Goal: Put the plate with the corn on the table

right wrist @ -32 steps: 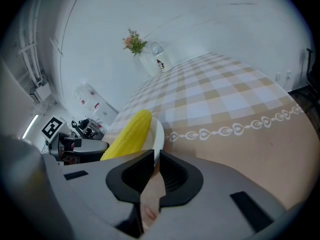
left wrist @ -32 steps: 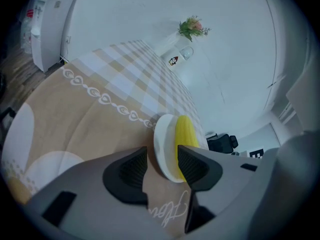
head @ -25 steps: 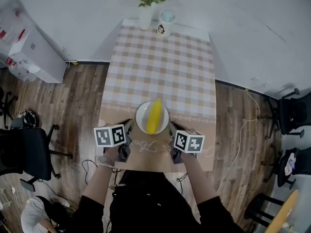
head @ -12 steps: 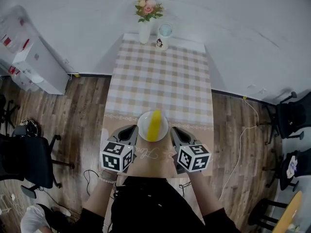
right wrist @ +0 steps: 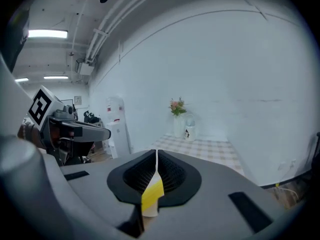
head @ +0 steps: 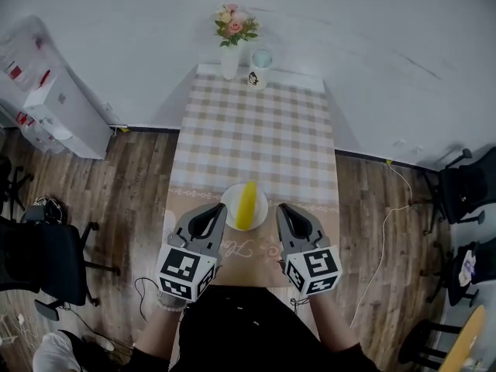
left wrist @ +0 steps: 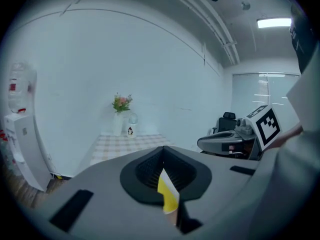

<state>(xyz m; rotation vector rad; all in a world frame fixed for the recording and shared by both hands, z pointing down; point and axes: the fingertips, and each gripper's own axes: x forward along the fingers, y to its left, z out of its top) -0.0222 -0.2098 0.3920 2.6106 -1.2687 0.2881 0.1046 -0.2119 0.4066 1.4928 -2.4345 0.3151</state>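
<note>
One plate (head: 232, 204) with the corn (head: 247, 204) sits on the table (head: 256, 130), near its front edge. Left gripper (head: 215, 211) and right gripper (head: 284, 210) flank it, each claw together, holding nothing. We judge placing done; next, back away clear.

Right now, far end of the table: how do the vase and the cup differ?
Height: the vase is taller than the cup. Contents: the vase holds pink flowers; the cup has none, only a pale blue top. Marking: the vase is plain white; the cup bears a small dark figure. Both stand upright, side by side, at the far edge of the table.
</note>
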